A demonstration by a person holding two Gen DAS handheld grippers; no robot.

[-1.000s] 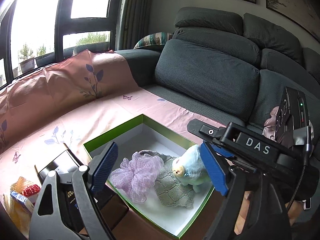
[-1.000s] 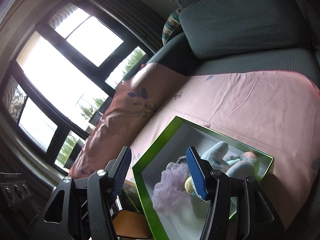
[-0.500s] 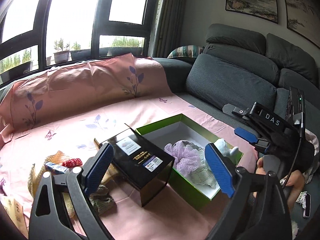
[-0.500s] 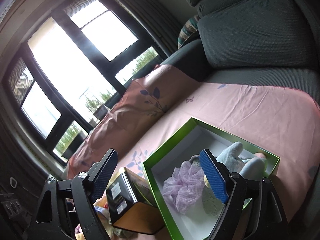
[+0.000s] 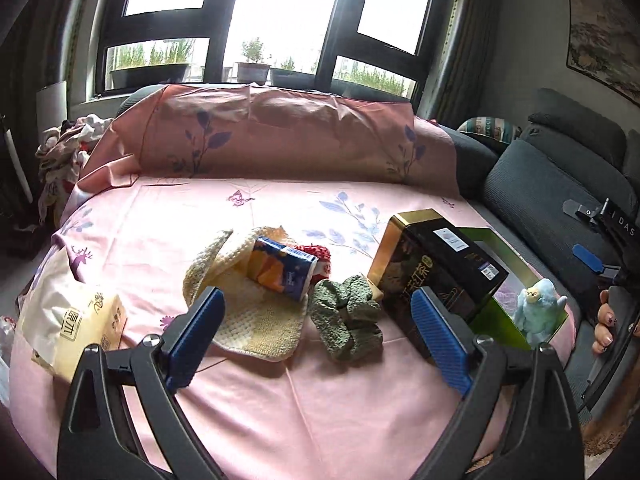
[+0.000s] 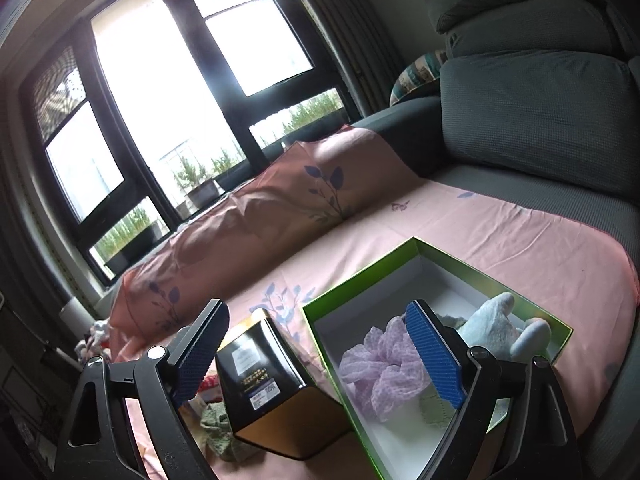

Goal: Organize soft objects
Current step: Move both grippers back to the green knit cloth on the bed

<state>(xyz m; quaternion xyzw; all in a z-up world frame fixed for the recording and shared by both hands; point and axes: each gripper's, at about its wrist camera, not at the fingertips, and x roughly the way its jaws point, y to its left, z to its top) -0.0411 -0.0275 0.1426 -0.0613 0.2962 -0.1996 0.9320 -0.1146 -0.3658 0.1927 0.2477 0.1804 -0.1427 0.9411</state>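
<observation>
Taking the black and gold tin [image 5: 432, 276] as the landmark, the scene runs left to right across the pink sheet [image 5: 168, 216]. Far to the tin's left, a cream tissue pack [image 5: 76, 328] lies at the sheet's near-left edge. Closer in, a yellow knitted cloth [image 5: 248, 316] spreads flat, with a blue and orange packet [image 5: 282, 270] lying on it and a red knitted piece [image 5: 318, 254] just behind the packet. A green knitted cloth [image 5: 346, 314] sits crumpled just left of the tin, touching or nearly touching its base.

The left gripper [image 5: 316, 344] hovers above the sheet in front of these items, its blue pads spread wide and holding nothing. Bare sheet lies between the pads, and a broad bare stretch runs behind the soft pile toward the draped backrest.

Right of the tin, and touching it or just beside it, stands the green box [image 6: 360, 276] with its white inside showing. It holds a lilac ruffled fabric [image 6: 380, 364] nearest the tin, a pale green cloth [image 6: 434, 408] beneath, and a blue plush toy [image 6: 500, 328] at the far side. The box's far corner is bare. The right gripper [image 6: 320, 354] hangs above the tin and box, jaws spread, gripping nothing. Beyond the box, the sheet ends at the grey sofa [image 6: 536, 112].
</observation>
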